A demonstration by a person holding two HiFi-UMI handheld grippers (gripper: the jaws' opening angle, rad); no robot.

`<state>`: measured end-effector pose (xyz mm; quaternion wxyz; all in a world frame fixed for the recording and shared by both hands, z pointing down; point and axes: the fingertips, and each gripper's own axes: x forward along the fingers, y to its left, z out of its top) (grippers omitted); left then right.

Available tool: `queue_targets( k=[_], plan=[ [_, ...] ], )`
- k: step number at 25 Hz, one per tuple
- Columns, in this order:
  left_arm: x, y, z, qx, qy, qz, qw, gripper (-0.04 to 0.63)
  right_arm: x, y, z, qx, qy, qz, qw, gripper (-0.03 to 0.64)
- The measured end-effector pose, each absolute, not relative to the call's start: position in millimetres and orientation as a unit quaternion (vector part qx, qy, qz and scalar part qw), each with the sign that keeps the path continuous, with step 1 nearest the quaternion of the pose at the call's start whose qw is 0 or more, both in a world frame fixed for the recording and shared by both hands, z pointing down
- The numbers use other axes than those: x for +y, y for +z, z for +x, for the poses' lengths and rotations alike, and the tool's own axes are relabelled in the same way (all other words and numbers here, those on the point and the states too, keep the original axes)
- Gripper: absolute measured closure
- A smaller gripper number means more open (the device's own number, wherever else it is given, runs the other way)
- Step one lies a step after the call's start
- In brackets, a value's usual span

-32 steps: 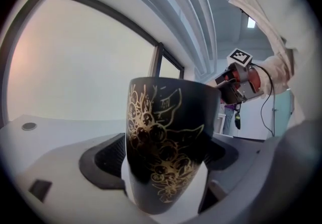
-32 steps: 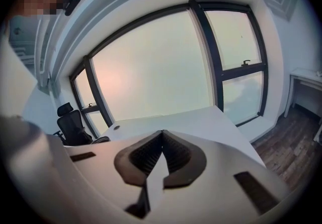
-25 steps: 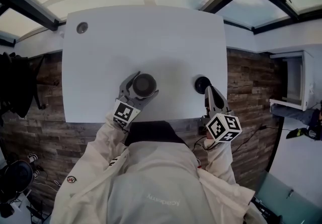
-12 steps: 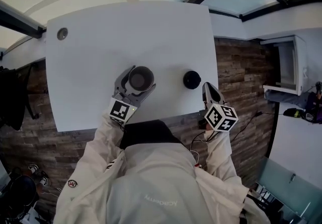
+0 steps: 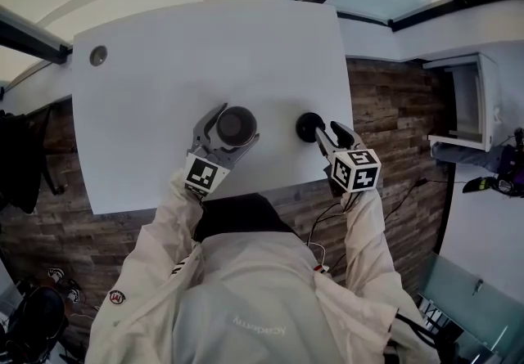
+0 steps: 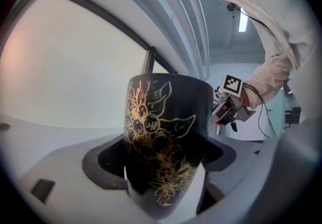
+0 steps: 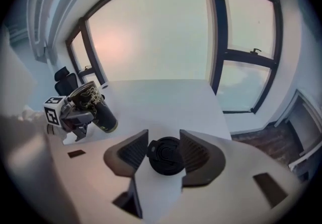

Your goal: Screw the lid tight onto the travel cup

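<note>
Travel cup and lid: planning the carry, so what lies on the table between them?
Only bare table separates the cup from the lid, seen in the head view.

Setting: office-type test room, indoors, daylit.

Evidence:
- Plain white rectangular desk top with a round grey cable grommet set in one far corner.
- Dark brown wood-plank floor all round the desk.
- Tall glazed windows in dark metal frames along the far side.
- Black high-backed office chair parked by the glass.
- White box-shaped cabinet with a dark open front against the pale wall.
</note>
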<state>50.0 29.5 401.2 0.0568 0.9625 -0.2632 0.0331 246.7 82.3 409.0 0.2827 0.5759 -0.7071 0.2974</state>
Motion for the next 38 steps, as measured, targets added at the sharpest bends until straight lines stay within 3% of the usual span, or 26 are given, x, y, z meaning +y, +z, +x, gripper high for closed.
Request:
queue_targets(
  k=[2,7,18,38],
  plan=[
    [29.9,401.7,50.0,-0.263,0.035,0.962,0.058,0.173,81.7,419.4,242.5,-0.723,0.303,0.534,0.318,0.381],
    [29.3,401.1,50.0,-0.257,0.039,0.964,0.06,0.172,87.0,450.3,232.4,-0.741,0.292,0.409,0.445,0.271],
    [29.2,403.3,47.2,-0.251,0.038,0.965,0.061,0.172,86.3,492.9,233.4,-0.718,0.251,0.275,0.588,0.255],
    [29.1,403.6,48.2,-0.245,0.048,0.966,0.063,0.172,78.9,499.5,226.4,-0.719,0.188,0.192,0.64,0.255]
  ],
)
